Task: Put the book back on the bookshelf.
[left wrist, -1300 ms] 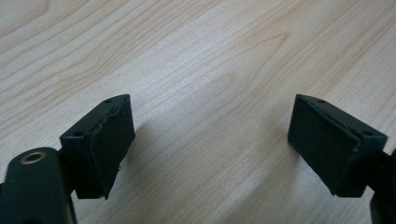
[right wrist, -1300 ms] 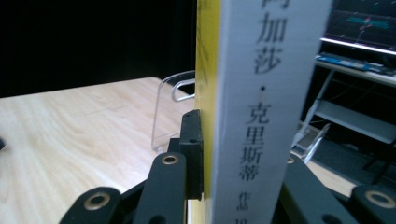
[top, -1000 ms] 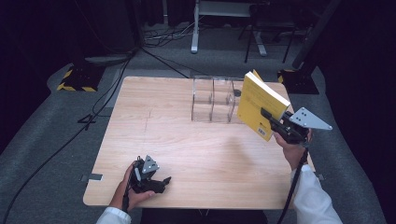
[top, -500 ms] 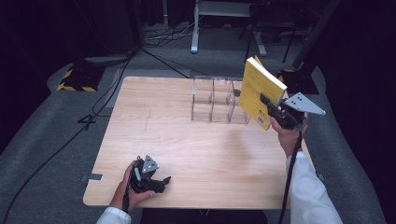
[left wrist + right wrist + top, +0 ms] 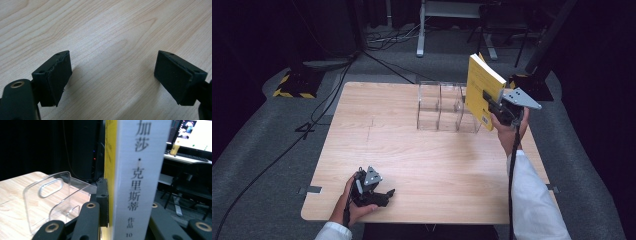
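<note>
Pale wood-grain table (image 5: 412, 150) mid-frame, dark room behind, grey floor around. At right, right gripper (image 5: 493, 106) clamping yellow book (image 5: 481, 85) upright beside clear plastic rack (image 5: 439, 107); lower left, left gripper (image 5: 384, 196) splayed, empty.

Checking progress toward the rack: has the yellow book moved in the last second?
Yes. The yellow book, clamped in the right gripper, has risen and turned more upright beside the clear rack, which stays put on the table.

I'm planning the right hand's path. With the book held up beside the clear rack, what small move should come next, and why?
Probably ease the book left and down toward the rack's right-hand slot. The right tool is clamped on the book, which stands nearly upright above the rack's right end, not yet in any slot. The left tool rests open on the table.
</note>
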The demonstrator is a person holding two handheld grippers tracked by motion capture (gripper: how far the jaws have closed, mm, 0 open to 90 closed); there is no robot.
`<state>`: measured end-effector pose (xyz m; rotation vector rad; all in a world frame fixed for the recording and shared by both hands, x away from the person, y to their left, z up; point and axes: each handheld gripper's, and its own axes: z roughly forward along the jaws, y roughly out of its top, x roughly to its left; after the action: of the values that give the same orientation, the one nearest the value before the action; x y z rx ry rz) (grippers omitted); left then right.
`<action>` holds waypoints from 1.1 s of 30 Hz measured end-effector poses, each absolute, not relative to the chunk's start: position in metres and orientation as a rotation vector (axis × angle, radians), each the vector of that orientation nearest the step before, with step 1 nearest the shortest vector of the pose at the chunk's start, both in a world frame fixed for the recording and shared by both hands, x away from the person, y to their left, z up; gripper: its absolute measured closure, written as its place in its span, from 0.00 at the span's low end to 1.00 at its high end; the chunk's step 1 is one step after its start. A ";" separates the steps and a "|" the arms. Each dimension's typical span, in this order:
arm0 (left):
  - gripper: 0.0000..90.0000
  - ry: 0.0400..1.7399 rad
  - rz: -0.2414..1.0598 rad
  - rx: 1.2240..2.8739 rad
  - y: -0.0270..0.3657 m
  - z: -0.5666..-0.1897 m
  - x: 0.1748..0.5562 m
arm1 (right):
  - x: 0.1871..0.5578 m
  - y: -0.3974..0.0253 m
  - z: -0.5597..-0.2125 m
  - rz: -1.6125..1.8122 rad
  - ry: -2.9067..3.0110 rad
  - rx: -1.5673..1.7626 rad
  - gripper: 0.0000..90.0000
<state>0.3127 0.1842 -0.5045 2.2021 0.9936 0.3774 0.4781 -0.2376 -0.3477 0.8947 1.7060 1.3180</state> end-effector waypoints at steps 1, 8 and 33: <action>0.17 0.993 0.377 2.203 0.184 -0.504 0.313 | 0.480 -0.237 -0.349 1.317 1.703 0.901 0.84; 0.17 0.993 0.378 2.202 0.184 -0.504 0.313 | 0.498 -0.231 -0.357 1.300 1.694 0.952 0.84; 0.17 1.002 0.385 2.199 0.184 -0.504 0.311 | 0.534 -0.210 -0.400 1.269 1.659 1.063 0.84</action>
<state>0.3109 0.1840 -0.5044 2.1988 1.0022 0.3852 0.5338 -0.2103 -0.3997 1.0634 1.6594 1.2692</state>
